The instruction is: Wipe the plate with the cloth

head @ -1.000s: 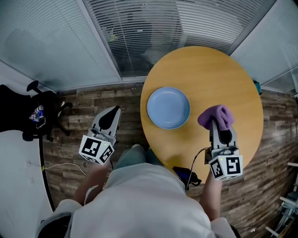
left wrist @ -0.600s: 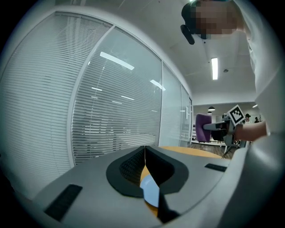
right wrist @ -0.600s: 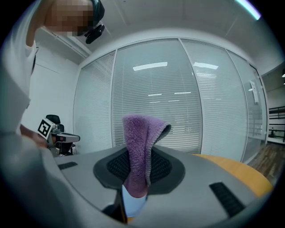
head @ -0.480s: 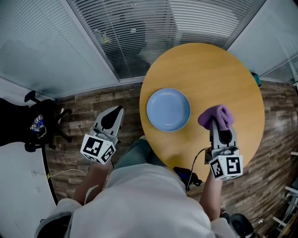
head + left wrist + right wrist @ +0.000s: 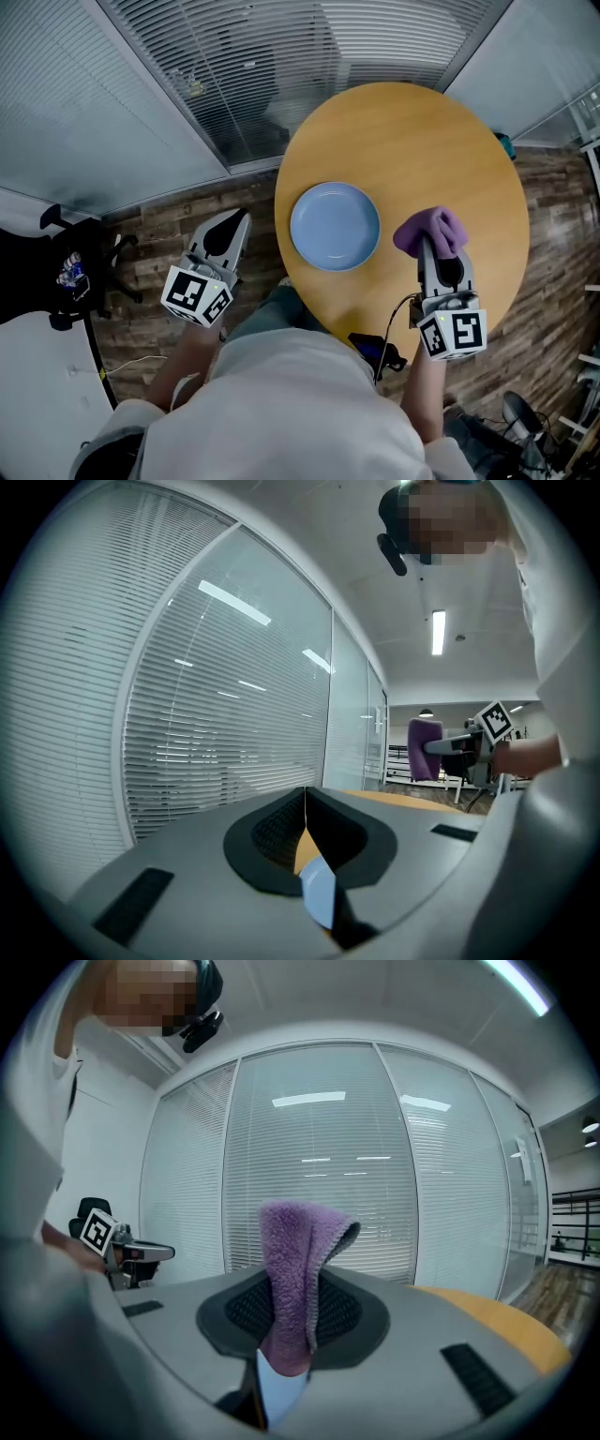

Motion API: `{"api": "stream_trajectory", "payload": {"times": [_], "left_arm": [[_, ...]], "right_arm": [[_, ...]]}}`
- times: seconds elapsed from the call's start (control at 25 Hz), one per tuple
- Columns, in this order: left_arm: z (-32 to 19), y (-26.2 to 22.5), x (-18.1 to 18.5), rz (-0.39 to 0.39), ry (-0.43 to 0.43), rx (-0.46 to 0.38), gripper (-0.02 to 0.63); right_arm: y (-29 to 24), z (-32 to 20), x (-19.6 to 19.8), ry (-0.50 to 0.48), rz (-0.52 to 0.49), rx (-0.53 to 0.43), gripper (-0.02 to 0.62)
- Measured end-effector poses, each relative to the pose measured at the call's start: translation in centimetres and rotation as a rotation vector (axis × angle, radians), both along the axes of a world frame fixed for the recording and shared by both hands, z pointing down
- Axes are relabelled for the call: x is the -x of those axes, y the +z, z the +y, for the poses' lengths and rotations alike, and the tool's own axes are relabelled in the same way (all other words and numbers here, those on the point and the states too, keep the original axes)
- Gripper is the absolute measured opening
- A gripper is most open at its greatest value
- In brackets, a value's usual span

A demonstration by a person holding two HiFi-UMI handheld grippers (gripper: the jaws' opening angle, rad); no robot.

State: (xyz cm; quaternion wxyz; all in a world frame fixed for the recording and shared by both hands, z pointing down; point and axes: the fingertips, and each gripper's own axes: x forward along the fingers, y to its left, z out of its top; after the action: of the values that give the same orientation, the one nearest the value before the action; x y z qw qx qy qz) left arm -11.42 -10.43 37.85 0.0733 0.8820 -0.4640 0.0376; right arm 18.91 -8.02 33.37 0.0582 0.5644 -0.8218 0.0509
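A light blue plate [image 5: 335, 226] lies on the round wooden table [image 5: 412, 141], near its left side. My right gripper [image 5: 433, 246] is shut on a purple cloth [image 5: 430, 232], held above the table to the right of the plate. The cloth [image 5: 292, 1274] sticks up out of the closed jaws in the right gripper view. My left gripper [image 5: 223, 236] hangs off the table's left edge over the floor, jaws shut with nothing in them. In the left gripper view a sliver of the plate [image 5: 317, 897] shows below the left gripper [image 5: 305, 803].
Window blinds [image 5: 253, 66] run along the far side of the table. A black chair base [image 5: 80, 258] stands at the far left on the wood floor. A black device with a cable [image 5: 375, 354] hangs at the table's near edge, by the person's body.
The head view has shifted slightly; the table and plate sit a little further left in frame. Both grippers keep about the same places, the right one still holding the cloth.
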Motion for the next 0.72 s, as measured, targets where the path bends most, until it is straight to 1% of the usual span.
{"api": "stream_trajectory", "payload": {"times": [0.36,0.6,0.72], "left_arm": [[-1.0,1.8,0.3,-0.007,0.031,0.036,0.014],[-1.7,3.0,-0.5,-0.007,0.062,0.059,0.014],[-1.3,2.4,-0.3,0.005,0.08,0.069,0.014]], "right_arm": [[1.2,-0.9,0.8,0.015,-0.008,0.018,0.086],[2.2,-1.1,0.8,0.032,-0.011,0.045,0.086],[1.4,-0.4,1.8,0.036,-0.002,0.058,0.086]]}}
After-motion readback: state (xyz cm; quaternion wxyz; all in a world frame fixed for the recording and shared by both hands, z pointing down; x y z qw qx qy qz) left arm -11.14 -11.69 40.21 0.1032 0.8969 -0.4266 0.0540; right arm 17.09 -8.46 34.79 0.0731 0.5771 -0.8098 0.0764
